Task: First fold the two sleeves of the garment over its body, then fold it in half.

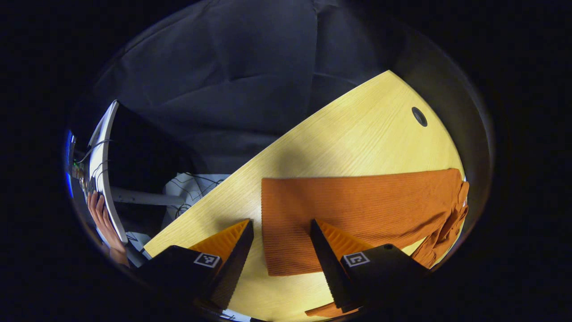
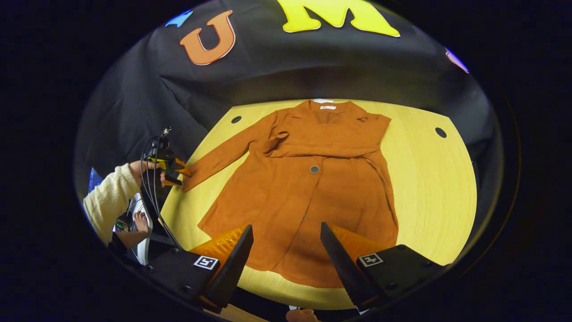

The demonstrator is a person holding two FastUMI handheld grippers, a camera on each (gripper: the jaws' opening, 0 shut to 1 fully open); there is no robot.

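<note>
The garment [image 2: 308,188] is lying flat across the bench [image 2: 429,179], one sleeve [image 2: 330,147] crossing its chest, the other sleeve [image 1: 357,210] stretching toward the bench's left edge. The left tool [image 1: 281,241] is hovering wide over that cuff; pinching both layers squarely looks wise. The right tool [image 2: 286,248] is hanging wide above the hem.

Garment: I see an orange ribbed knit coat [image 2: 313,179], long-sleeved, buttoned down the front, lying flat and face up on the yellow wooden table [image 2: 438,188].
Orientation: from my right gripper view the collar points toward the far wall and the hem lies nearest, between my gripper's fingers.
Sleeve already folded: one sleeve [image 2: 326,145] lies crosswise over the chest, just above the top button [image 2: 314,169].
Sleeve still out: the other sleeve [image 2: 223,156] stretches diagonally off the body toward the table's edge, flat on the wood; in my left gripper view it [image 1: 357,201] appears as a long ribbed band, its cuff end square and flat.
Body: not yet folded in half; hem spread wide.
</note>
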